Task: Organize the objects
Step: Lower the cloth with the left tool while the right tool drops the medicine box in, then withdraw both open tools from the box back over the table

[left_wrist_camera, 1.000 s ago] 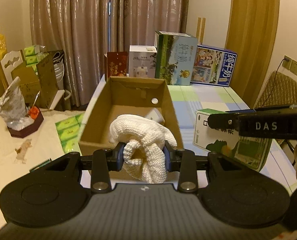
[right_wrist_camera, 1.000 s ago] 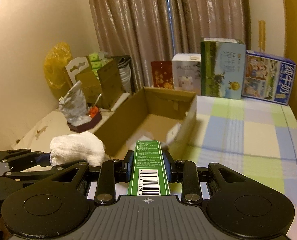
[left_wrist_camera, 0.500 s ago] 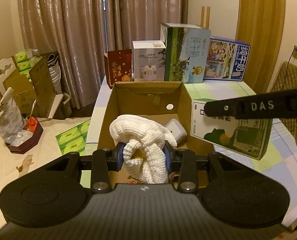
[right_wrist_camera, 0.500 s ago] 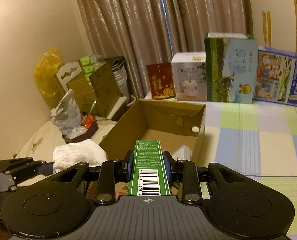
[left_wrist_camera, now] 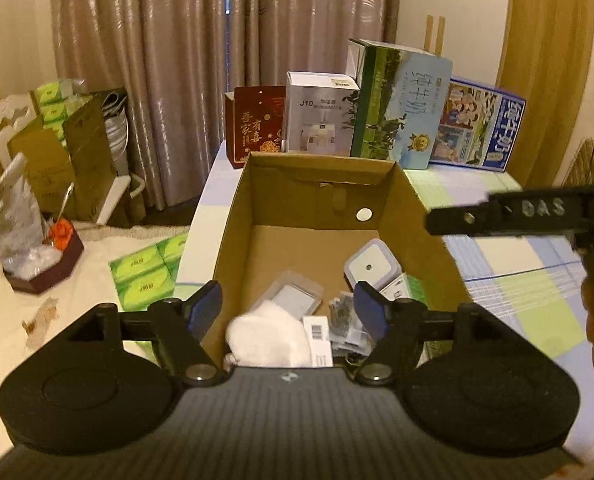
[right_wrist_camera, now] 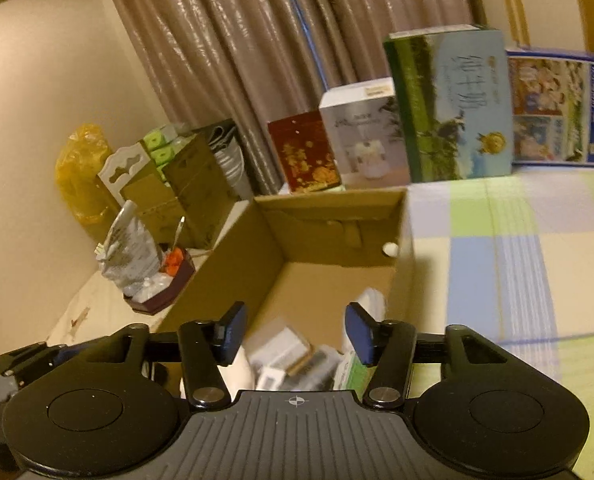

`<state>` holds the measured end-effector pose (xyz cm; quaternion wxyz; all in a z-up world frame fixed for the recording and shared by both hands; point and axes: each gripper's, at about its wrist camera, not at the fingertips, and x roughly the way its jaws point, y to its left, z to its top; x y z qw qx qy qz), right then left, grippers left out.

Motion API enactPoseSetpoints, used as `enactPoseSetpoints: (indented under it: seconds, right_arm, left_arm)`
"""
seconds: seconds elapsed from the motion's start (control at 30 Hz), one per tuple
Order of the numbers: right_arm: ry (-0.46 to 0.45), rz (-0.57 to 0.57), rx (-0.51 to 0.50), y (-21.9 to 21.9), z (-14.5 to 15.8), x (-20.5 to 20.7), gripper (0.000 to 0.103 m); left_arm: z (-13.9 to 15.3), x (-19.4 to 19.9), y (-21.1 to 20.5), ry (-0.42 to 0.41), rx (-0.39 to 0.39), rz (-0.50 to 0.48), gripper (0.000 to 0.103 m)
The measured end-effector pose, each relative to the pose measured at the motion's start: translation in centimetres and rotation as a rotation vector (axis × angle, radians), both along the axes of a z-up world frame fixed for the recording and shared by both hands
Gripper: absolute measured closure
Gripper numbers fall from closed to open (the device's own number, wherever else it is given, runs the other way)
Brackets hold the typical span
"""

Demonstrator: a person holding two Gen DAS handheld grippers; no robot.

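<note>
An open cardboard box stands on the checked table. Over its near end my left gripper hangs open, nothing between its fingers. The white knitted cloth lies in the box just below it. Beside the cloth lie a green-and-white carton, a white square device, a clear plastic case and small dark items. My right gripper is open too, above the box's near right part. In the left wrist view its finger reaches in from the right.
Along the table's back stand a red gift box, a white J10 box, a tall green milk carton and a blue milk carton. Left of the table are green tissue packs, cardboard boxes and a foil bag.
Both grippers have opened over the box. The white cloth dropped from the left one and the green carton from the right one; both now lie inside the box.
</note>
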<state>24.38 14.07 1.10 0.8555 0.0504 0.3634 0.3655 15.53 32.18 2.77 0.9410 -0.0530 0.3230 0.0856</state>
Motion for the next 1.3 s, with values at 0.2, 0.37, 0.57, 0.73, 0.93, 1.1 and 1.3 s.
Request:
enactPoseSetpoints:
  seconds: [0.2,0.37,0.57,0.73,0.93,1.1,1.3]
  right_arm:
    - [-0.024,-0.001,-0.041,-3.3,0.7,-4.8,0.017]
    - [-0.075,-0.015,-0.114,-5.4,1.1,-9.5,0.002]
    - [-0.075,-0.014,-0.171,-7.3,1.5,-13.8,0.002]
    - [-0.037,-0.043,-0.182,-9.2,1.3,-16.0,0.002]
    - [-0.032,-0.078,-0.206,-11.6,1.4,-17.8,0.002]
    - [-0.042,-0.082,-0.207,-12.9,2.0,-18.8,0.002]
    - [-0.052,-0.088,-0.205,-13.8,2.3,-19.7,0.002]
  left_arm:
    - [1.2,-4.0,-1.0,-0.035,-0.036,0.041,0.018]
    - [2.5,-7.2,-2.6,-0.046,-0.015,0.065,0.001]
    - [3.5,-10.8,-4.3,-0.039,-0.009,0.069,0.001]
    - [3.9,-13.5,-5.4,-0.034,-0.024,0.081,0.001]
    - [3.7,-15.8,-7.6,-0.007,-0.021,0.099,0.001]
    - [3.6,-17.0,-8.9,0.005,-0.041,0.124,0.001]
    - [3.8,-18.2,-10.1,0.003,-0.044,0.139,0.001]
